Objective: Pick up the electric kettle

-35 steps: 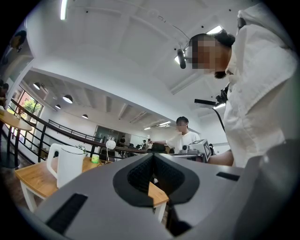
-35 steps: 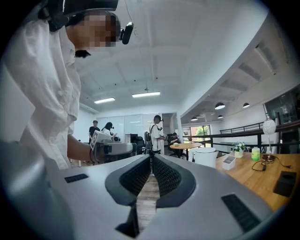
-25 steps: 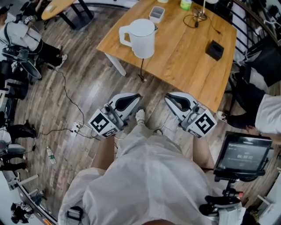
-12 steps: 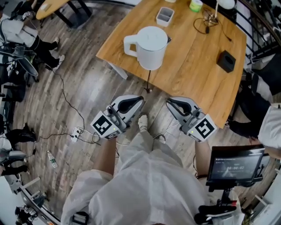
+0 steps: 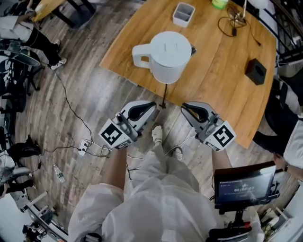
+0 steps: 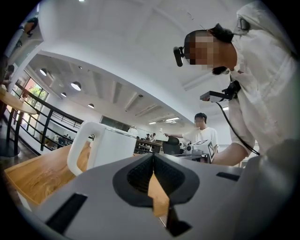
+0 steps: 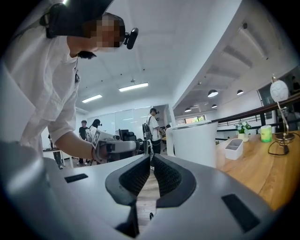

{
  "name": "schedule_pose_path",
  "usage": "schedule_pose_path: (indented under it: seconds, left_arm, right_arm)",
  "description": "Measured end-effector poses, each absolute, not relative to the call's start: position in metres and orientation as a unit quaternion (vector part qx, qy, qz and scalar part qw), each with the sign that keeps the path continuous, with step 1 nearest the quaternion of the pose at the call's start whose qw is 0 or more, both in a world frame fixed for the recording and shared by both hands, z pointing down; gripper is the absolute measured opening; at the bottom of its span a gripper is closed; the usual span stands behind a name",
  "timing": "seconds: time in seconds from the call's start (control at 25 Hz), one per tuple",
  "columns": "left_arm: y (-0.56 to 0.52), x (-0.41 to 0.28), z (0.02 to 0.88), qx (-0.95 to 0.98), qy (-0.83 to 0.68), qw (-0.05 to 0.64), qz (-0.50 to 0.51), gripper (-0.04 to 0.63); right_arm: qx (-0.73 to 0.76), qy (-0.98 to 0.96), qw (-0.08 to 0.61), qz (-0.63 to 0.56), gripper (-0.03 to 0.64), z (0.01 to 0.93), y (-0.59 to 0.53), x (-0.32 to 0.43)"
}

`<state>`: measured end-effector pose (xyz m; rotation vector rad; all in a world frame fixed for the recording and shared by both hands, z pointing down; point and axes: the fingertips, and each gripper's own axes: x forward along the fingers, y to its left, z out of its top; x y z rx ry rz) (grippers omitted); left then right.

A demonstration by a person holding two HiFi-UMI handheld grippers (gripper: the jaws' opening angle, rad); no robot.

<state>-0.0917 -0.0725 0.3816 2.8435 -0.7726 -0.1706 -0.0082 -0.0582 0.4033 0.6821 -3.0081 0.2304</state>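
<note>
Both left gripper (image 5: 151, 104) and right gripper (image 5: 184, 105) empty
Jaws together; electric kettle (image 5: 169, 56) stands on the surface (image 5: 222, 66) ahead.

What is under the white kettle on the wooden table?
The kettle stands on the table. A black cord hangs from beneath it over the table's edge. Any base is covered by the kettle's body.

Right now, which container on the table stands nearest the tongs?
The white electric kettle, by the near edge of the table; the small rectangular tub and the green cup sit farther back.
</note>
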Motion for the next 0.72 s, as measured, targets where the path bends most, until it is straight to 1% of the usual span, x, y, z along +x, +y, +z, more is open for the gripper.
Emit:
schedule_pose_path:
  seconds: [0.24,0.28,0.32,0.4,0.44,0.52,0.56,0.64,0.72]
  left_arm:
    - [-0.100,-0.093,0.400,0.960,-0.254,0.102,-0.058,0.008]
    - [-0.101,-0.092,0.401,0.960,-0.253,0.103,-0.058,0.008]
    - [-0.101,-0.092,0.403,0.960,-0.252,0.106,-0.057,0.008]
    - [-0.099,-0.092,0.410,0.961,-0.247,0.114,-0.053,0.008]
    - [-0.098,-0.092,0.413,0.961,-0.245,0.117,-0.052,0.009]
    - [-0.098,-0.092,0.418,0.961,-0.243,0.122,-0.047,0.008]
    - [-0.098,-0.092,0.420,0.961,-0.242,0.124,-0.045,0.008]
    - [-0.101,-0.090,0.422,0.962,-0.241,0.121,-0.045,0.008]
    - [-0.104,-0.090,0.421,0.962,-0.240,0.118,-0.048,0.008]
  right_arm:
    - [0.225,-0.971,0.016,0.078,0.015,0.421,-0.096,-0.009]
    - [0.225,-0.971,0.010,0.079,0.026,0.421,-0.101,-0.008]
    - [0.226,-0.971,0.004,0.080,0.085,0.422,-0.105,-0.006]
    - [0.228,-0.971,-0.007,0.078,0.246,0.425,-0.112,-0.003]
    - [0.231,-0.970,-0.010,0.073,0.313,0.427,-0.117,-0.001]
    - [0.241,-0.968,-0.016,0.064,0.398,0.432,-0.127,0.003]
    - [0.244,-0.967,-0.018,0.065,0.436,0.435,-0.133,0.006]
    - [0.248,-0.966,-0.019,0.068,0.477,0.442,-0.144,0.009]
    - [0.251,-0.965,-0.016,0.068,0.491,0.448,-0.152,0.009]
